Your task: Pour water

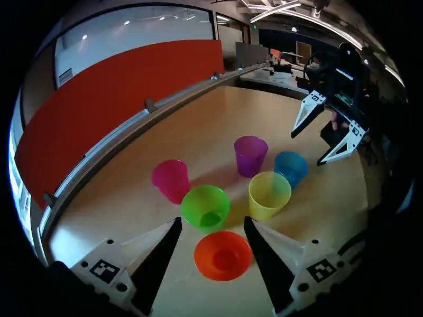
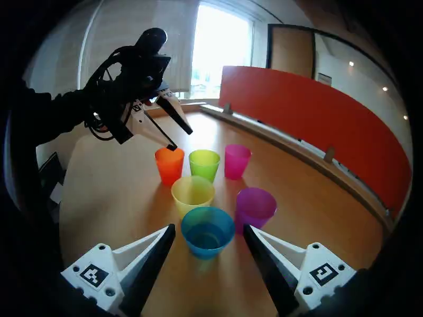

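Cups in 6 colours are placed close together on the wooden desk (image 1: 211, 116). In the left gripper view, the fingers of the left gripper (image 1: 212, 221) are spread apart and nothing is grasped. The orange cup (image 1: 222, 255) is seen between them, the green cup (image 1: 205, 207) just beyond their tips, the pink cup (image 1: 171, 179) beyond the left finger and the yellow cup (image 1: 269, 194) beyond the right finger. The purple cup (image 1: 250, 155) and the blue cup (image 1: 291, 167) are found behind these. Past the blue cup the right gripper (image 1: 306, 149) is held in the air, its fingers parted and empty.

In the right gripper view, the blue cup is framed by the 2 released fingers, near their tips, without contact. The left gripper is carried by an arm in a dark sleeve (image 2: 53, 113), and 1 fingertip is seen just at the rim of the orange cup; whether it touches cannot be told. Whether water is in any cup cannot be told either. A red partition (image 1: 106, 100) is seen along the edge of the desk.
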The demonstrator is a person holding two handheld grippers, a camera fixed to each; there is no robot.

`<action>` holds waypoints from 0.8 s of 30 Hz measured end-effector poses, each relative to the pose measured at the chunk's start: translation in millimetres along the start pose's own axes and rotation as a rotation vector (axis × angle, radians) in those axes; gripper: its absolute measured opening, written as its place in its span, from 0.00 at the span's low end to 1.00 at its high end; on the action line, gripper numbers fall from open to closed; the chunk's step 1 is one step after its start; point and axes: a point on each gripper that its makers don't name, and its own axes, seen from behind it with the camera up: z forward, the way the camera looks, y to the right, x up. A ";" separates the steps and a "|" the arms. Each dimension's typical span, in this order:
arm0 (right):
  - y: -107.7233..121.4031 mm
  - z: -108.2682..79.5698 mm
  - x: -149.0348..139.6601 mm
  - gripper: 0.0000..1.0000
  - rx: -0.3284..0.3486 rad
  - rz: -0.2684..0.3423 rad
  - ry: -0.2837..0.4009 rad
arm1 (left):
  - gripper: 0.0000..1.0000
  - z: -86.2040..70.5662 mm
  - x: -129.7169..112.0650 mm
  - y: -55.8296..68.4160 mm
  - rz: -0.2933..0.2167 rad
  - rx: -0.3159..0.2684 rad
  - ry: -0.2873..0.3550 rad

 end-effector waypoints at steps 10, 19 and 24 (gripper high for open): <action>3.1 7.0 -9.6 1.00 0.000 0.001 -0.017 | 0.87 17.2 -3.6 -4.7 0.013 -0.014 -0.044; 3.8 14.0 -16.3 1.00 0.005 -0.003 -0.034 | 0.87 29.2 -11.9 -6.2 0.017 -0.031 -0.092; 4.5 17.8 -15.6 1.00 0.006 -0.002 -0.035 | 0.87 34.4 -15.4 -6.2 0.031 -0.032 -0.116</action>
